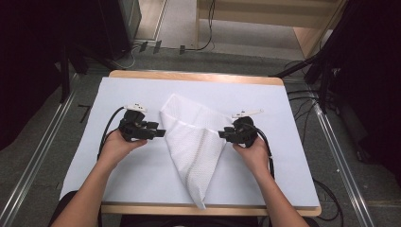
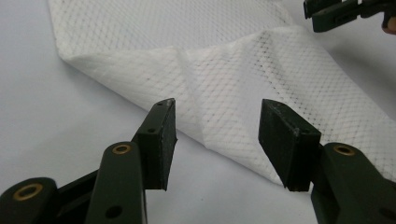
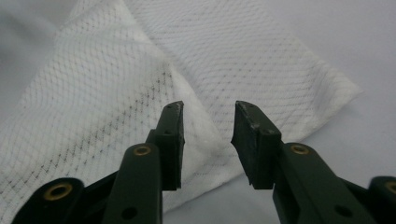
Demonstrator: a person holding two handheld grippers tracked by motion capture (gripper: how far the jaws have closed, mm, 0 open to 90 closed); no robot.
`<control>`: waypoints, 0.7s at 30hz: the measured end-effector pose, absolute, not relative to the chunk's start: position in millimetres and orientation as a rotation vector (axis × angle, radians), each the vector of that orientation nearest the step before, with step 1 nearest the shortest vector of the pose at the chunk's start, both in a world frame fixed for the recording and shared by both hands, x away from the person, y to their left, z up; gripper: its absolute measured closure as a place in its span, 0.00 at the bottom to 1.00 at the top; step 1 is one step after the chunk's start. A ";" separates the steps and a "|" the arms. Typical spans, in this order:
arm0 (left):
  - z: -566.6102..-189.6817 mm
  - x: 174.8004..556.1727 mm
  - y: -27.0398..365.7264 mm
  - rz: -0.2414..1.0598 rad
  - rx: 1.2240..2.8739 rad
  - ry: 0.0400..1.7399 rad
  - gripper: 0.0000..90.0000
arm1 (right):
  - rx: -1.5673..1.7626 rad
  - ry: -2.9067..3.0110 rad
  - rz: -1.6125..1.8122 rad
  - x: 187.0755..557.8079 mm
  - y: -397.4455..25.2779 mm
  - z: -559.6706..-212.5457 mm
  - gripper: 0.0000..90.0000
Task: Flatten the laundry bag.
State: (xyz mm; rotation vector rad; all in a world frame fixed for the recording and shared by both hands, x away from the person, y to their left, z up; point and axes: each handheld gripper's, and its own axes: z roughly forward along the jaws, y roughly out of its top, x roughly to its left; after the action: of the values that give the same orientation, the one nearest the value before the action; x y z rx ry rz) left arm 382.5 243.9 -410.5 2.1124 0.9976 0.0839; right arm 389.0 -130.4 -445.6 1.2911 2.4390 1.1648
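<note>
White mesh cloth (image 1: 196, 142) folded mid-surface (image 1: 283, 156); we've both tools, left tool (image 1: 158, 133) & right tool (image 1: 224, 135), gaping, nothing held. Risk: pinching just the top layer, fold slips apart.

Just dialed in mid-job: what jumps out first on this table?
A white mesh-patterned cloth lies folded into a long wedge at the middle of the table, its tip reaching the near edge. The left gripper and right gripper flank it, one at each side edge, jaws open and aimed inward; the cloth is not yet pinched.
</note>
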 end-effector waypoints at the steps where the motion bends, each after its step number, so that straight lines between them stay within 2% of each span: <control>1: -410.6 383.8 244.6 0.084 2.111 0.999 0.52 | 1.290 2.443 1.164 388.2 -130.2 -446.6 0.69; 4: -411.1 386.0 246.0 0.081 2.104 1.009 0.52 | 1.298 2.448 1.156 387.5 -128.4 -449.9 0.66; 15: -412.8 390.1 252.6 0.095 2.098 1.041 0.51 | 1.296 2.510 1.083 388.2 -117.0 -463.8 0.69; 17: -412.6 390.1 253.5 0.099 2.093 1.046 0.51 | 1.289 2.520 1.073 388.3 -115.1 -466.4 0.74; 21: -412.5 390.8 255.8 0.105 2.095 1.050 0.51 | 1.266 2.546 1.066 387.5 -111.2 -466.2 0.90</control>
State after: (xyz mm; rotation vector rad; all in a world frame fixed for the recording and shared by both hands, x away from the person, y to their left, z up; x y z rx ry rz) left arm 390.8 255.8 -412.5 2.0948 1.0497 0.1051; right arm 387.5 -111.2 -466.2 1.2655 2.5464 1.0662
